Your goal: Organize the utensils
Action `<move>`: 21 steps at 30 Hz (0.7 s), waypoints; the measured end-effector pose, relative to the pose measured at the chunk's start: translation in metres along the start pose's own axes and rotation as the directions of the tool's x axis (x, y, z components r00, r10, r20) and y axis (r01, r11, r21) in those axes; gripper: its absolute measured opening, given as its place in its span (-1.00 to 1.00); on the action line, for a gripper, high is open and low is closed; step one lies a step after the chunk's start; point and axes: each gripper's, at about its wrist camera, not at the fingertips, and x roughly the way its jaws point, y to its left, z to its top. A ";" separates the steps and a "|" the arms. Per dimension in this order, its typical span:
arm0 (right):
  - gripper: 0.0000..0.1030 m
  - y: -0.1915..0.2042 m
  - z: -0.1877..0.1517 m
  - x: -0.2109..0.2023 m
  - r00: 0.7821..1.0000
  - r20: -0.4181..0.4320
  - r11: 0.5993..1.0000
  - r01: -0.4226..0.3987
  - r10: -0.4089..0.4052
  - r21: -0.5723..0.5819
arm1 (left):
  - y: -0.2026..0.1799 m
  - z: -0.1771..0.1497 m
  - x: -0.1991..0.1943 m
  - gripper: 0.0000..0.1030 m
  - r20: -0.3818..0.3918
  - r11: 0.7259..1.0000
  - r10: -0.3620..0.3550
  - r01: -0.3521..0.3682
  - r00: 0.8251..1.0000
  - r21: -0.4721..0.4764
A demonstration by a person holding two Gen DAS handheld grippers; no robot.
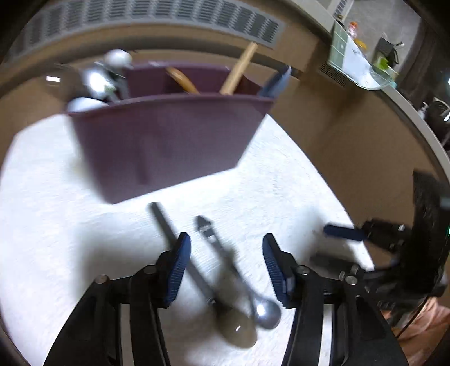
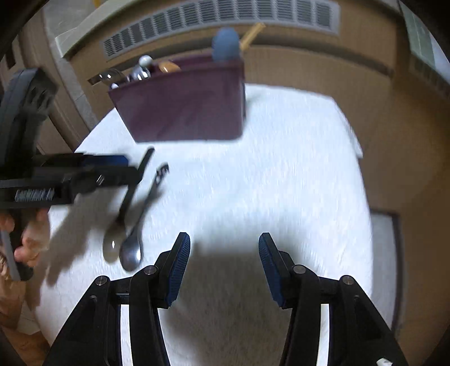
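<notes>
Left wrist view: left gripper [image 1: 226,263] jaws parted, empty; two spoons [image 1: 263,309] on white cloth [image 1: 295,183] beneath them; purple caddy [image 1: 168,146] ahead; right gripper [image 2: 224,260] parted, empty, spoons to its left.

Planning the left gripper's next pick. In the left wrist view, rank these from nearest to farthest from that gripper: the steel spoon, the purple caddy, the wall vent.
1. Steel spoon: on the white cloth, lying between the open fingers of the left gripper.
2. Purple caddy: ahead on the cloth, beyond the spoon handles.
3. Wall vent: on the wall behind the caddy.
</notes>
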 end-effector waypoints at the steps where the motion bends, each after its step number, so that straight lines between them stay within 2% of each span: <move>1: -0.06 -0.001 -0.003 0.002 1.000 -0.007 1.000 -0.003 0.003 0.011 | 0.001 0.005 0.007 -0.01 -0.017 1.000 -0.005 0.005 1.000 -0.003; 3: -0.06 0.000 -0.010 0.005 1.000 -0.020 1.000 -0.001 0.001 0.018 | 0.007 0.014 0.022 -0.01 -0.049 0.999 -0.025 0.024 0.998 -0.025; 5: -0.06 0.006 -0.014 0.002 1.000 -0.014 1.000 0.024 -0.024 -0.008 | 0.019 0.019 0.032 -0.03 -0.079 0.998 -0.017 0.012 0.997 -0.061; 7: -0.06 0.013 -0.016 -0.001 1.000 -0.009 0.999 0.024 -0.024 -0.038 | 0.025 0.022 0.028 -0.04 -0.070 0.997 -0.030 0.025 0.997 -0.079; 9: -0.06 0.023 -0.017 -0.005 1.000 -0.004 0.998 -0.007 0.007 -0.065 | 0.031 0.014 0.017 -0.04 -0.060 0.997 0.015 -0.019 0.998 -0.081; 11: -0.06 0.033 -0.016 -0.007 0.999 -0.002 0.995 -0.047 0.047 -0.086 | 0.037 -0.001 0.005 -0.04 -0.053 0.995 0.068 -0.072 0.996 -0.075; 15: -0.06 0.063 -0.010 -0.002 0.993 -0.017 0.983 -0.119 0.117 -0.140 | 0.046 -0.032 -0.022 -0.04 -0.049 0.991 0.099 -0.103 0.994 -0.085; 17: -0.08 0.074 -0.005 0.004 0.992 -0.031 0.978 -0.129 0.126 -0.166 | 0.047 -0.049 -0.034 -0.04 -0.051 0.989 0.115 -0.119 0.992 -0.087; 20: -0.29 0.084 0.011 0.015 0.994 -0.033 0.977 -0.113 0.109 -0.179 | 0.041 -0.078 -0.050 -0.03 -0.062 0.989 0.125 -0.129 0.990 -0.067; 21: -0.29 0.086 0.017 0.020 0.994 -0.039 0.978 -0.109 0.104 -0.177 | 0.038 -0.086 -0.054 -0.03 -0.070 0.989 0.134 -0.137 0.989 -0.055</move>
